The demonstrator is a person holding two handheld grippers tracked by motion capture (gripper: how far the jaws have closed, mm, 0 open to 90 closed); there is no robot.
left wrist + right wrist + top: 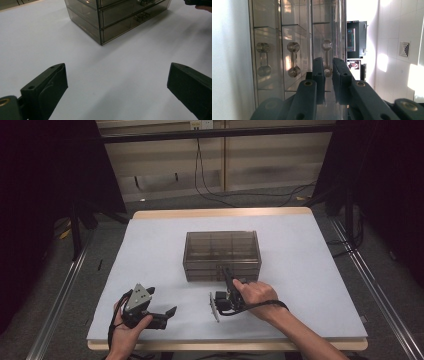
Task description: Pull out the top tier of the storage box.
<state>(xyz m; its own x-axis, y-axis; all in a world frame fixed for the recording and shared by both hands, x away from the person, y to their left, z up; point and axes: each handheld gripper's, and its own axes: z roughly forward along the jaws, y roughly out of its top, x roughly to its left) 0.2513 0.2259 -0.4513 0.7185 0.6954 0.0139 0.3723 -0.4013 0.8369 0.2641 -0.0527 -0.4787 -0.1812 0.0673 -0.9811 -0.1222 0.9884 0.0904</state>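
White matte tabletop (pixel 300 270) carries a smoky clear plastic drawer cabinet (pixel 221 252) at centre, its top drawer's dumbbell-shaped handle (pixel 327 58) half hidden between the nearly closed right gripper (pixel 328 65), while the left gripper (pixel 117 82) rests spread wide.

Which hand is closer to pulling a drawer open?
Right. The right hand-held gripper has its jaws around a drawer handle of the drawer box; the left hand-held gripper waits open, far off.

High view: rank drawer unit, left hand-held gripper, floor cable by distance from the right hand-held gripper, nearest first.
1. drawer unit, directly ahead, at its jaw tips.
2. left hand-held gripper, near edge, to its left.
3. floor cable, beyond the table far edge.
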